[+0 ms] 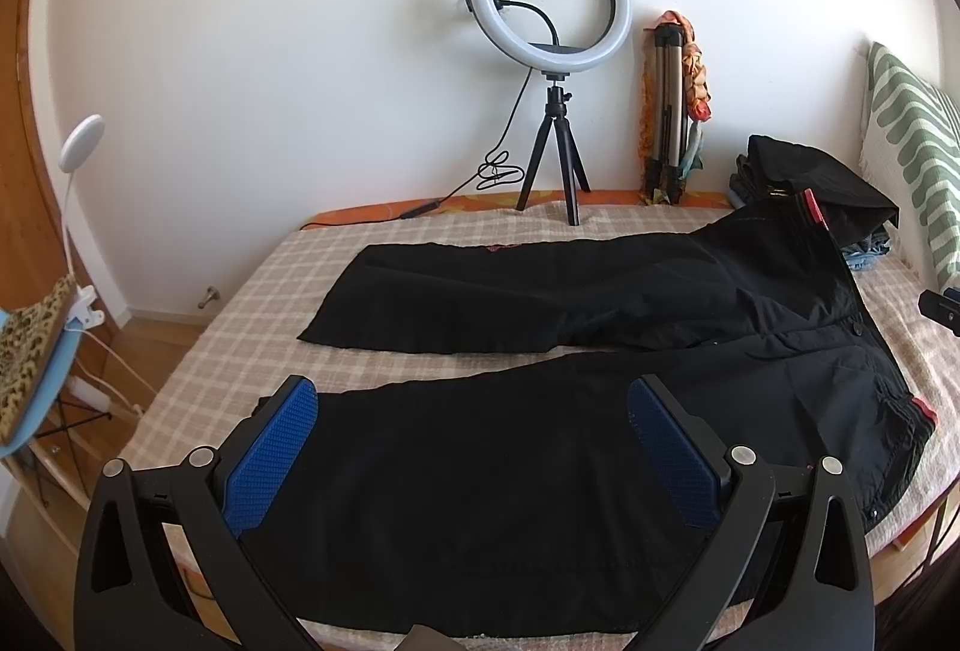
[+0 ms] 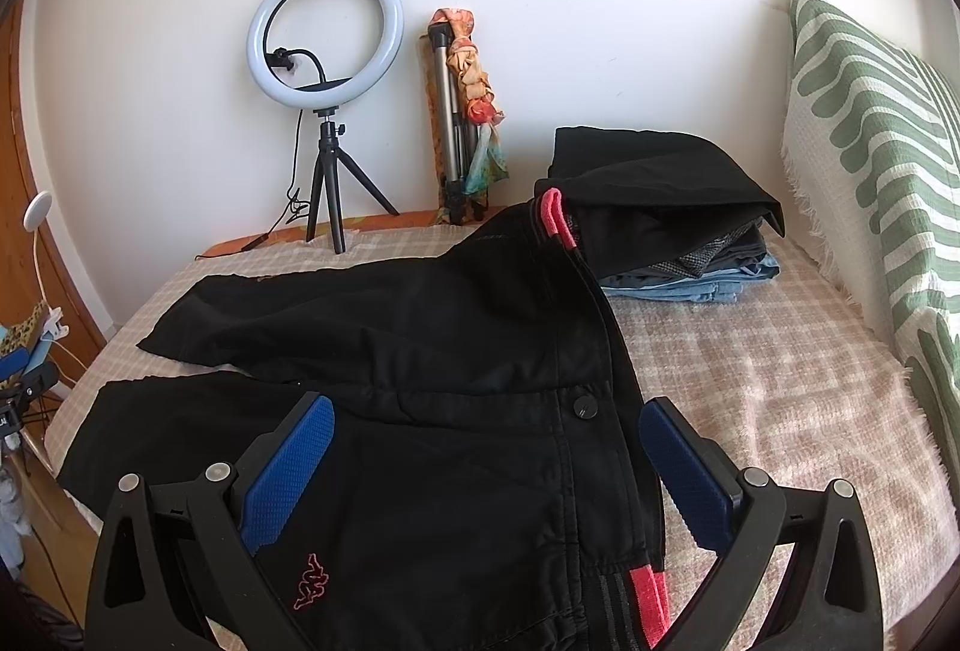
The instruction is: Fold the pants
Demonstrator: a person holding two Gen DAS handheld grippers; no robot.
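Clearly soft, light and limp, the black pants (image 1: pixel 600 303) lie spread on the bed (image 2: pixel 750 369); both the left gripper (image 1: pixel 474 441) and right gripper (image 2: pixel 486 453) hover released above them. Best pinched at waistband and hem.

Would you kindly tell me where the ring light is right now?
The ring light stands on its small tripod at the bed's far edge against the wall, just left of the folded silver tripod.

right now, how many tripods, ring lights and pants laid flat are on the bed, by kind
tripods: 2, black tripod and folded silver tripod
ring lights: 1, ring light
pants laid flat: 1, black pants
total: 4
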